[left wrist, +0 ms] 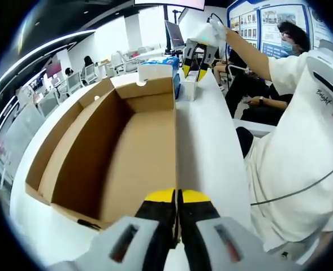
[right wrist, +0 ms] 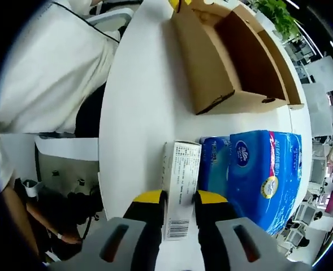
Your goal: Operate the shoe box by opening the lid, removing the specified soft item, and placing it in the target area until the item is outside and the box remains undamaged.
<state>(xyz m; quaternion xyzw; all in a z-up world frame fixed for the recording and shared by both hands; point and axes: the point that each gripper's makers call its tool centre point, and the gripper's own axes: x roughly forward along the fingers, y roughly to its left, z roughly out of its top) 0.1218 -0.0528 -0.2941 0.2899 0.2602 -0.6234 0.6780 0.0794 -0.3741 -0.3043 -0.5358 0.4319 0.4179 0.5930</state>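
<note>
The brown cardboard shoe box (left wrist: 126, 141) lies open and empty on the white table (left wrist: 211, 147), its lid flap folded out to the left. My left gripper (left wrist: 177, 197) is shut on nothing at the box's near right corner. At the table's far end a person's hand holds my right gripper (left wrist: 193, 70) down over a small white carton (left wrist: 190, 89). In the right gripper view that carton (right wrist: 180, 169), with a barcode, sits between the jaws of my right gripper (right wrist: 180, 199), which press its two sides. The shoe box (right wrist: 234, 62) lies beyond it.
A blue tissue pack (right wrist: 262, 169) lies right beside the carton, also seen past the shoe box (left wrist: 165, 61). The person (left wrist: 302, 147) in white stands along the table's right edge (left wrist: 239, 186). Office desks, chairs and seated people fill the background.
</note>
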